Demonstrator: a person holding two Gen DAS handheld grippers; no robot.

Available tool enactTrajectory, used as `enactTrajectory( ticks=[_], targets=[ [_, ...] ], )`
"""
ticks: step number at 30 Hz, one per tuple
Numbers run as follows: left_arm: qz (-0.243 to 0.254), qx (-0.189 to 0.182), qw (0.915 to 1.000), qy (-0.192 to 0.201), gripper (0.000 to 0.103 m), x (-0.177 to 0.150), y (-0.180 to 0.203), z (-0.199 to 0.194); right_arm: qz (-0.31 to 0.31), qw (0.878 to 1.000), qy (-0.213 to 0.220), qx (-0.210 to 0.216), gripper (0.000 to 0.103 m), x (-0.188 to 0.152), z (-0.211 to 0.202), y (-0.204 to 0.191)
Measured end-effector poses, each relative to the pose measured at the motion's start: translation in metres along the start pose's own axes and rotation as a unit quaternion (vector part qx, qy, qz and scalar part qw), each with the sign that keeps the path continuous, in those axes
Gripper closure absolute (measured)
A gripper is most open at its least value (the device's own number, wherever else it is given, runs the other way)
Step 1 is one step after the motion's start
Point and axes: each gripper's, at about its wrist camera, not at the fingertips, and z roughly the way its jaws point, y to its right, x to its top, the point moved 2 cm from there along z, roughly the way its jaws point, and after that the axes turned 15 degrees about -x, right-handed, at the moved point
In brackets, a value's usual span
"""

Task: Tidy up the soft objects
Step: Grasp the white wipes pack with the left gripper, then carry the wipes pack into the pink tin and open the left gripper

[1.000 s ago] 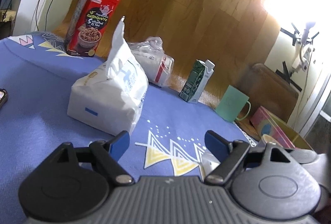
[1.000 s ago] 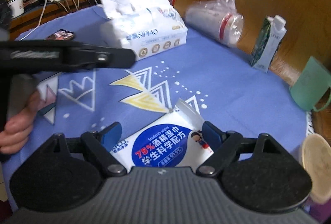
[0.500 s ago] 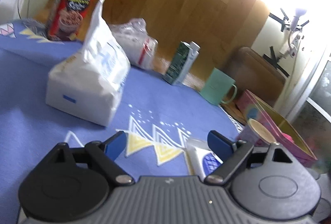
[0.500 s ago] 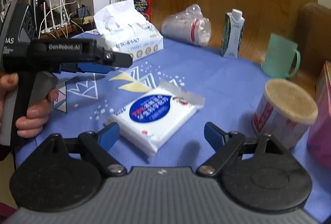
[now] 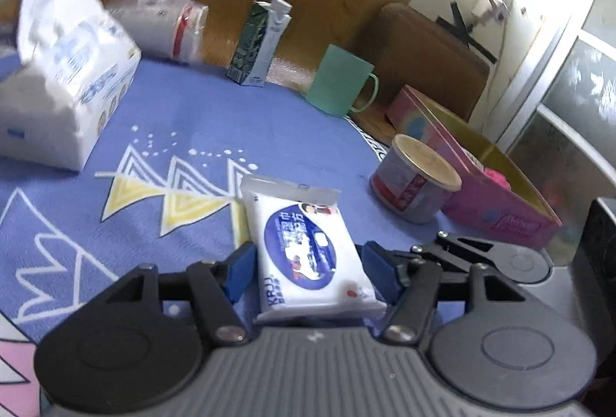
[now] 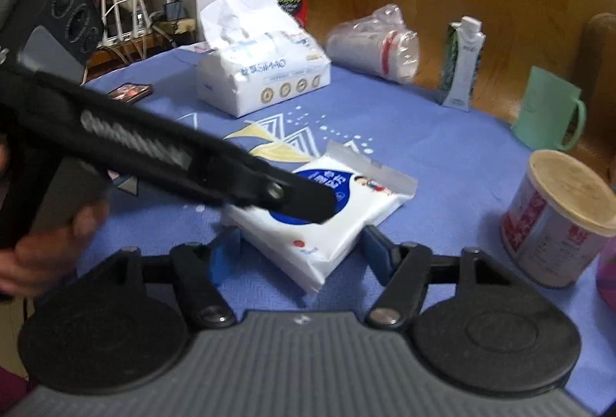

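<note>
Both sets of blue fingers [image 5: 242,268] are closing around the flat white wet-wipe pack with its blue oval label [image 5: 304,247] lying on the blue patterned desk [image 5: 173,124], not yet visibly pinching. Next, I judge: a gentle squeeze, then a lift.

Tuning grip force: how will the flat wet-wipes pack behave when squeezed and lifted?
The wet-wipes pack looks soft: flat pouch, likely to dent and sag. Its glossy film may slip. The left hand-held gripper is closing with the pack between its jaws; the crimped end seal looks flimsy.
</note>
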Motion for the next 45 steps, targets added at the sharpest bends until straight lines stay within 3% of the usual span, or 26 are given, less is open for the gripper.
enactTrajectory(
  ticks=[6, 10, 14, 23, 26, 27, 30, 32, 35, 45],
  targets=[
    [0.042, -0.008, 0.9988, 0.021, 0.042, 0.015, 0.039, -0.004, 0.032, 0.998, 0.042, -0.017, 0.039, -0.003, -0.027, 0.014],
    [0.093, -0.015, 0.9953, 0.025, 0.042, 0.033, 0.076, 0.013, 0.036, 0.993, 0.096, -0.064, 0.038, -0.002, -0.054, 0.026],
    [0.127, -0.046, 0.9907, 0.011, 0.042, 0.049, 0.11, 0.048, 0.057, 0.983, 0.131, -0.115, 0.038, -0.004, -0.076, 0.058],
    [0.192, -0.11, 0.9748, -0.029, 0.042, 0.063, 0.185, 0.155, 0.132, 0.96, 0.123, -0.215, 0.038, -0.027, -0.104, 0.155],
    [0.21, -0.11, 0.9711, -0.031, 0.037, 0.071, 0.203, 0.186, 0.148, 0.951, 0.122, -0.241, 0.038, -0.031, -0.104, 0.185],
    [0.217, -0.109, 0.9695, -0.032, 0.028, 0.074, 0.209, 0.197, 0.151, 0.949, 0.122, -0.25, 0.038, -0.031, -0.101, 0.195],
    [0.229, -0.07, 0.9706, -0.027, 0.023, 0.075, 0.214, 0.217, 0.151, 0.93, 0.11, -0.317, 0.039, -0.029, -0.083, 0.228],
    [0.21, -0.066, 0.9749, -0.031, 0.023, 0.075, 0.21, 0.218, 0.156, 0.908, 0.086, -0.378, 0.036, -0.032, -0.067, 0.256],
    [0.207, -0.065, 0.9758, -0.024, 0.023, 0.069, 0.204, 0.207, 0.189, 0.893, 0.067, -0.403, 0.036, -0.043, -0.062, 0.284],
    [0.213, -0.057, 0.9747, -0.034, 0.023, 0.052, 0.206, 0.175, 0.21, 0.891, 0.097, -0.391, 0.036, -0.052, -0.091, 0.257]
  ],
)
